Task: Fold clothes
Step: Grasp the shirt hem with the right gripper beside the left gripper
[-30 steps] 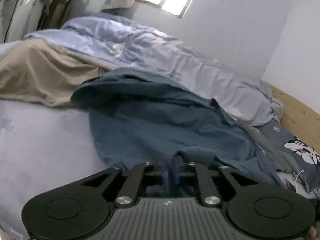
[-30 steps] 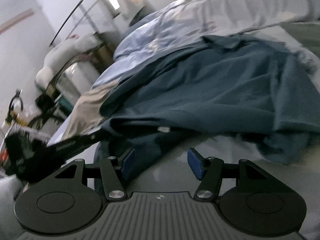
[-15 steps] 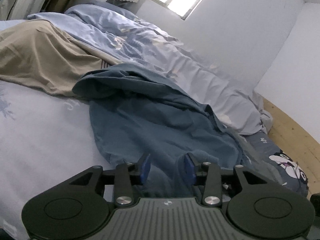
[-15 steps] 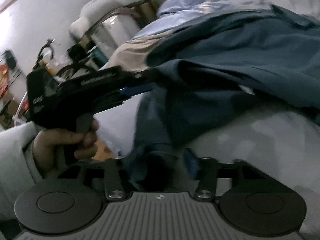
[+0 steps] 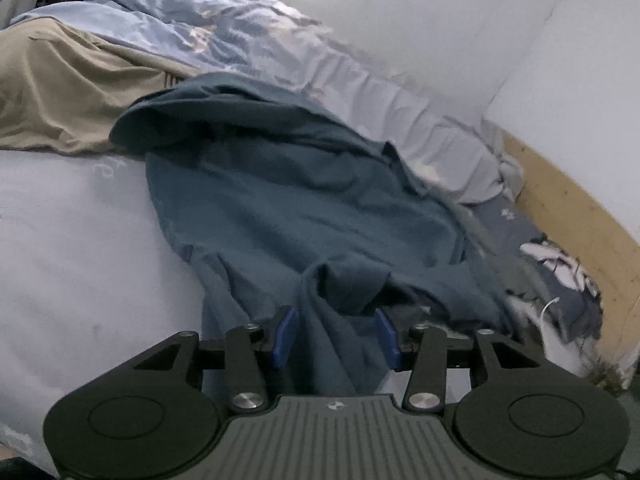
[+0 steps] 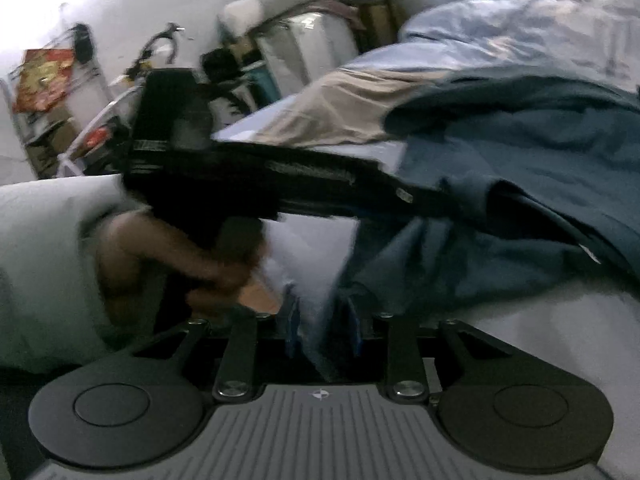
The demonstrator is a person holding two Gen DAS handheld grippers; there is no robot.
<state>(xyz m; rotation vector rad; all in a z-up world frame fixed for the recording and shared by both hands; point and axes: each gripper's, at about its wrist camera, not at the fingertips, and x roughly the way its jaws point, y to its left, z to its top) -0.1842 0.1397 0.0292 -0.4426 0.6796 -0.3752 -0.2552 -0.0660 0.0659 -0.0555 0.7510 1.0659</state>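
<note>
A dark blue garment (image 5: 288,200) lies rumpled across the pale bed sheet (image 5: 72,248). My left gripper (image 5: 336,336) is open, its blue pads on either side of a fold of the garment's near edge. In the right wrist view the same garment (image 6: 540,168) spreads to the right, and my right gripper (image 6: 324,328) has its pads close together around a hanging strip of the blue cloth. The left gripper's black body (image 6: 248,184) and the hand holding it cross that view.
A tan cloth (image 5: 60,92) and a light blue duvet (image 5: 248,44) lie at the back of the bed. A wooden bed frame (image 5: 568,216) and patterned bedding (image 5: 552,256) are at the right. Shelves and clutter (image 6: 80,92) stand beyond the bed's left side.
My left gripper opened from shut and let the blue cloth slacken between its pads. My right gripper closed in on the garment's hanging edge and swung toward the left gripper.
</note>
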